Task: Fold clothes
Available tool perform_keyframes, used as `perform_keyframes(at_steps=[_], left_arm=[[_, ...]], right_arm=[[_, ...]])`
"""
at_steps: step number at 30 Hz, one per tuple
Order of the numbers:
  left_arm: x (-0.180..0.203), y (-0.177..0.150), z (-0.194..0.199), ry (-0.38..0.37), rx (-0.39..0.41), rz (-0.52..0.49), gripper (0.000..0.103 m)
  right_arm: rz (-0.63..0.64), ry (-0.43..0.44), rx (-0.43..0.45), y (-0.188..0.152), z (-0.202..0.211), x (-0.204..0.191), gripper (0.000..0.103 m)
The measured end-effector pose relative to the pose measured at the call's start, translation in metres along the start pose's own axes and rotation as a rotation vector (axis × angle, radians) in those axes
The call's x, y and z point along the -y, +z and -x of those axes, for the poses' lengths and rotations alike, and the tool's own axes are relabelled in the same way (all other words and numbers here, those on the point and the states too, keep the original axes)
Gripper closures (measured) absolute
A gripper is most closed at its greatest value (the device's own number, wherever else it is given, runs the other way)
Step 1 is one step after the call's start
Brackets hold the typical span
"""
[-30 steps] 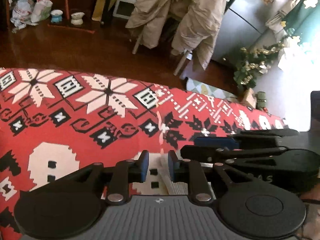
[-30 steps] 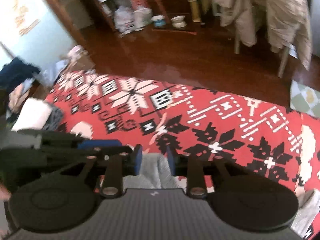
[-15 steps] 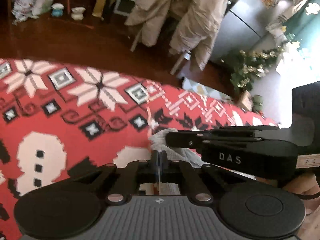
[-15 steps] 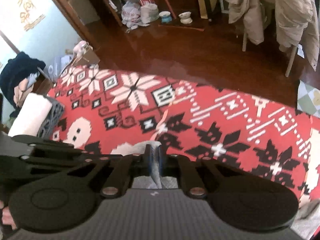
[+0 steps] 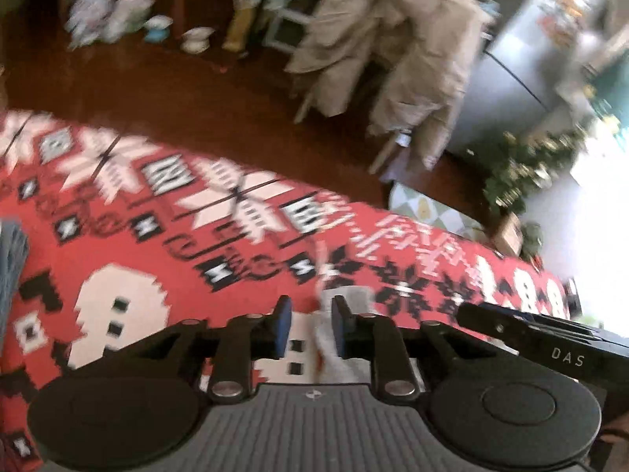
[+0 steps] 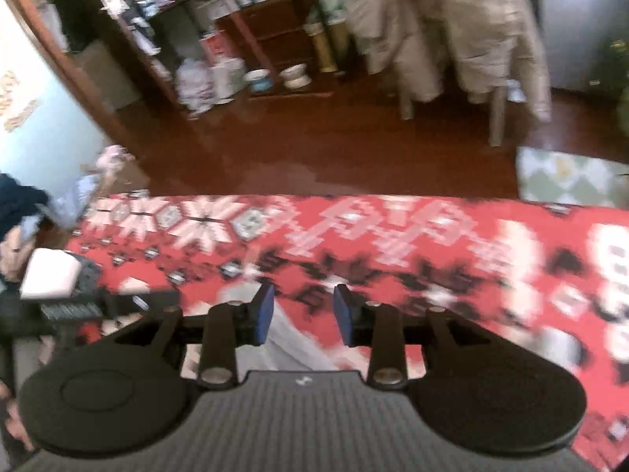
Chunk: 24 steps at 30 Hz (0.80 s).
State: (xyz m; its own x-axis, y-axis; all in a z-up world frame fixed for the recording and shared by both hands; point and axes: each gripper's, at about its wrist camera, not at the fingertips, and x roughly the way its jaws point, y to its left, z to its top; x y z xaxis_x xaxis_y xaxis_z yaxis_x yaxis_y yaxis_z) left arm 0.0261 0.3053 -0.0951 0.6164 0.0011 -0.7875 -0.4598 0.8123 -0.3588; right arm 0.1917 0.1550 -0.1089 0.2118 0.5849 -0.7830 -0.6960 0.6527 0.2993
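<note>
A small light grey garment (image 5: 328,348) lies on the red patterned blanket (image 5: 165,259). My left gripper (image 5: 311,326) hangs just above it, jaws opening; the cloth shows in the gap close to the right pad, and neither pad presses on it. In the right wrist view the same grey garment (image 6: 291,344) lies below my right gripper (image 6: 303,318), whose jaws are opening wide with nothing pinched between them. The right gripper (image 5: 526,328) shows as a black bar at the right of the left wrist view. Both views are blurred.
The blanket (image 6: 432,244) ends at a dark wooden floor (image 6: 314,149). Beyond stand a chair draped with a beige coat (image 5: 397,55), a grey fridge (image 5: 511,78), a cluttered shelf (image 6: 251,39) and greenery (image 5: 523,165). A white block on a dark basket (image 6: 55,275) sits at the left.
Half a second ago both grippers were pinched shut on the grey cloth; now both sets of jaws stand apart and the cloth lies loose. The right gripper has swung to the right.
</note>
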Motion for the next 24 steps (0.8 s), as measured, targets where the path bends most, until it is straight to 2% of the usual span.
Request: perform_keyframes(at_steps=[3,4,6,11,14,20,24], left_arm=[[0.017,-0.004,-0.009,-0.032,-0.036,-0.079,0.095],[0.020,-0.005,-0.016,-0.033,-0.049,-0.092,0.096],[0.023,-0.007,-0.031,-0.026,-0.073,-0.108,0.096],[0.029,-0.004,-0.059,0.005,-0.086,-0.148,0.096],[0.028,0.000,-0.065,0.027,-0.077,-0.148,0.096],[0.028,0.011,-0.058,0.053,-0.040,-0.131,0.096],[0.033,0.011,-0.042,0.036,-0.025,-0.129,0.096]], right_arm=[[-0.066,-0.102,0.016,-0.014,0.029,0.028,0.071],[-0.086,-0.136,0.016,-0.018,0.035,0.038,0.082],[-0.127,-0.190,0.004,-0.024,0.042,0.061,0.094],[-0.162,-0.218,-0.005,-0.030,0.030,0.100,0.097],[-0.161,-0.207,-0.014,-0.027,0.011,0.105,0.098],[-0.188,-0.196,0.036,-0.020,0.001,0.107,0.097],[-0.187,-0.190,0.075,-0.018,0.021,0.100,0.092]])
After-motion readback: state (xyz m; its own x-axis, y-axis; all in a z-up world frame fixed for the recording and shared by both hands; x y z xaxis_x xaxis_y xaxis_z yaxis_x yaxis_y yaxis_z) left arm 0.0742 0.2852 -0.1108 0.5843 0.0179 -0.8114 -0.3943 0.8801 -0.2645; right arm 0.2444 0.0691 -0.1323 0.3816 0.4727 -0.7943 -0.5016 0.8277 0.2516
